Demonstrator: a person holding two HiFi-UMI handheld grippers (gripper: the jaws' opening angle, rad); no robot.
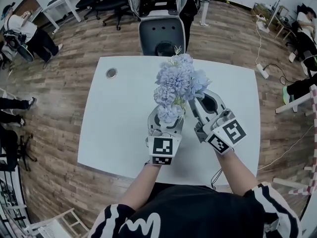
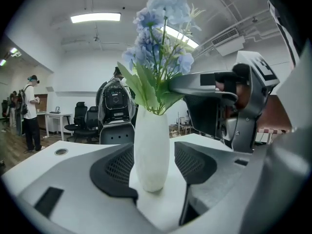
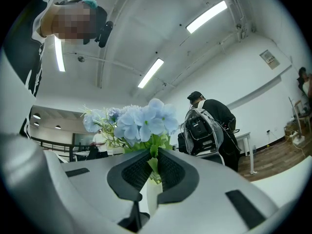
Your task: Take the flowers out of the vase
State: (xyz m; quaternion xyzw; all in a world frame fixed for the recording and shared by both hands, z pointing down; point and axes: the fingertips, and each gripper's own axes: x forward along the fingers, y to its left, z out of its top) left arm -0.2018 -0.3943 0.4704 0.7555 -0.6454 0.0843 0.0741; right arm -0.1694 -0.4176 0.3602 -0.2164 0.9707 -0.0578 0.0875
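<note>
Plenty of room on this white table (image 1: 114, 133): the whole left half lies bare apart from a round grommet (image 1: 111, 73) near the far left corner, and there's a clear strip along the near edge by the person's body. The white vase (image 2: 151, 150) stands upright right of centre, well in from every edge. A grey chair (image 1: 161, 33) sits tight against the far edge, straight behind it, and a power strip (image 1: 261, 69) with its cable lies on the wood floor off to the right. Now the tongs. The left gripper (image 2: 155, 160) has its jaws spread wide, the black ribbed pads (image 2: 117, 167) flanking the vase's body low down, one on each side, not squeezing it. The right gripper (image 3: 153, 167) comes in higher, from the right, jaws pressed nearly together and pinching the green stems and leaves of the blue flowers (image 1: 176, 86) just above the vase's neck. The blooms fan out above both grippers, and the stems are still down in the vase.
</note>
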